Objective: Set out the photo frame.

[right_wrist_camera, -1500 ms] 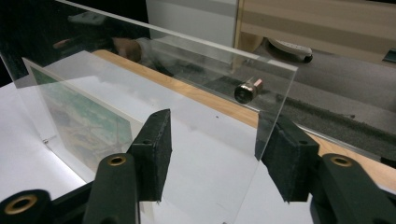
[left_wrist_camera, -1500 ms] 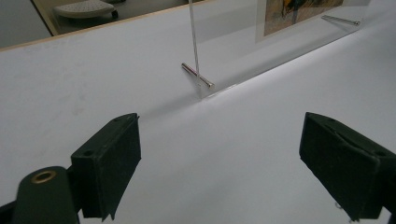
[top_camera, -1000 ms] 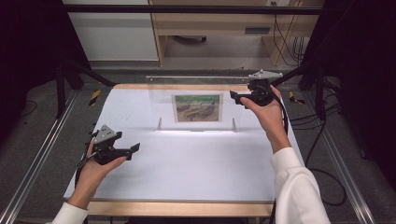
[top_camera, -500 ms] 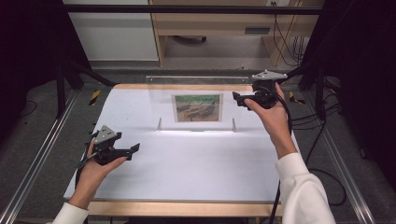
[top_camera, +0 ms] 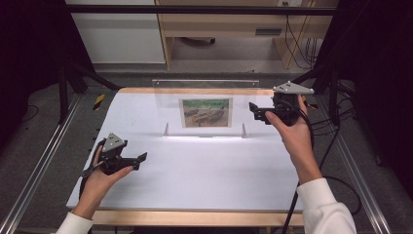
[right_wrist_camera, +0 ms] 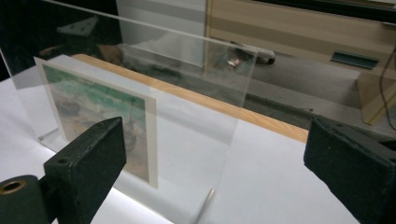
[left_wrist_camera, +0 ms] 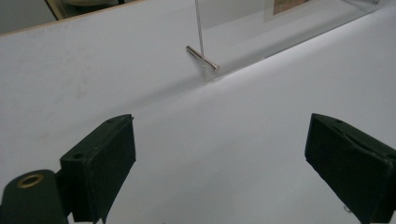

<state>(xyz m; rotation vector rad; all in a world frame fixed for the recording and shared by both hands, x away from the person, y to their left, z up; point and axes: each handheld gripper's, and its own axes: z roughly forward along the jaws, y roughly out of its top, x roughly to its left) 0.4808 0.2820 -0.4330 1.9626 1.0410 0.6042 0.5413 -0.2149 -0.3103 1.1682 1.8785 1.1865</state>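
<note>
A white table [top_camera: 204, 180] with a wooden rim takes up most of the high view, with dark floor and metal rails on either side. Near its far edge a clear frame [top_camera: 170, 105] stands upright on two small metal pins; the right gripper view shows it as a glass-like sheet [right_wrist_camera: 201, 121] rising from the table top. Inside the frame sits a picture [top_camera: 205, 112] of boats in green and brown tones, roughly at the middle of the sheet and facing the person.

The right gripper [top_camera: 253, 109] hangs above the table just beside the right end of the frame, apart from it, held in a hand with a white sleeve. Its jaws have just been opening and now stand wide, with nothing pressed between them; through them the right gripper view looks onto the sheet's end edge and the picture [right_wrist_camera: 100, 119].

The left gripper [top_camera: 141, 158] is held low over the near left part of the table, well apart from the frame. Its jaws are spread wide over bare table, and the left gripper view shows one metal pin [left_wrist_camera: 202, 59] at the foot of the sheet ahead.
</note>
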